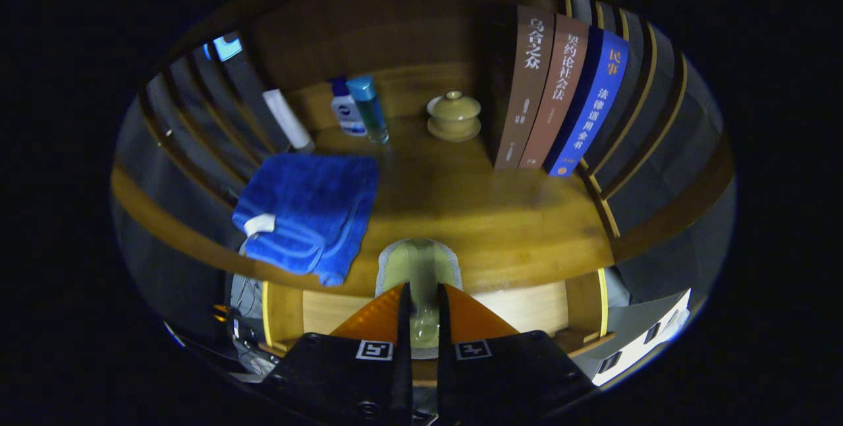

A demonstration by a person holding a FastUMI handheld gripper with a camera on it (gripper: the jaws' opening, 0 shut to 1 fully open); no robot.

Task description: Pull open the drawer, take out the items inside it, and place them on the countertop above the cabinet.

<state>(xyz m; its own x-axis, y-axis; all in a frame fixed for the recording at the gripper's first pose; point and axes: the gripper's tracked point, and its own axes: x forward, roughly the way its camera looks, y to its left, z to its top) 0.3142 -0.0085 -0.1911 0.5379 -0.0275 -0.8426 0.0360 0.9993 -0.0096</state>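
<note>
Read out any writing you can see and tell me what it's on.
"乌合之众": spine of the brown book.
"民事": spine of the blue book; its smaller text is too blurred to read.
Middle book spine and bottle label: not readable for sure.
The gripper jaws clamp a pale green item.

Bare countertop [461, 195] between towel [306, 212] and books [560, 103]

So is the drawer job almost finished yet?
Partway, it seems. The drawer below the countertop already stands open. A folded blue towel lies on the countertop, though I cannot tell if it came from the drawer. In hand: the gripper has its jaws shut on a pale green ladle-like thing, held just above the countertop's front edge. Left: setting it down.
</note>
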